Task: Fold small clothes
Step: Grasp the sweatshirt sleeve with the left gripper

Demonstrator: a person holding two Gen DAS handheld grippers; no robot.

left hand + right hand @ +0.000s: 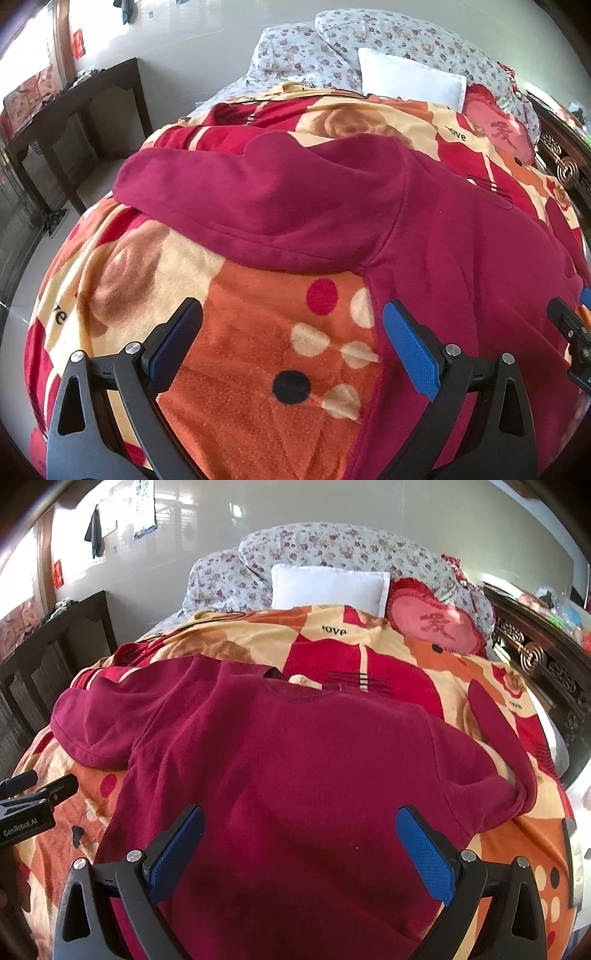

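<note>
Left wrist view: the left gripper hovers with its jaws spread wide and nothing between them, the blue pads apart over an orange, spotted patch of the blanket. A dark red shirt lies flat on this blanket; its body fills the right side of the view and one short sleeve stretches across to the left, its cuff pointing toward the bed's left edge. The right pad of this gripper sits just at the shirt's side seam. At the right border a part of the right gripper shows. Behind the shirt lie a white pillow, a flowered quilt and a pink heart cushion; a dark table stands by the wall at left. Right wrist view: the right gripper is likewise released, jaws wide, poised above the lower body of the shirt. The shirt's long axis runs from hem, nearest the camera, to collar, which points toward the pillows at the head of the bed. Both sleeves spread sideways, the right one bent and rumpled near the bed's edge. The left gripper shows at the left border, over the blanket beside the shirt.
</note>
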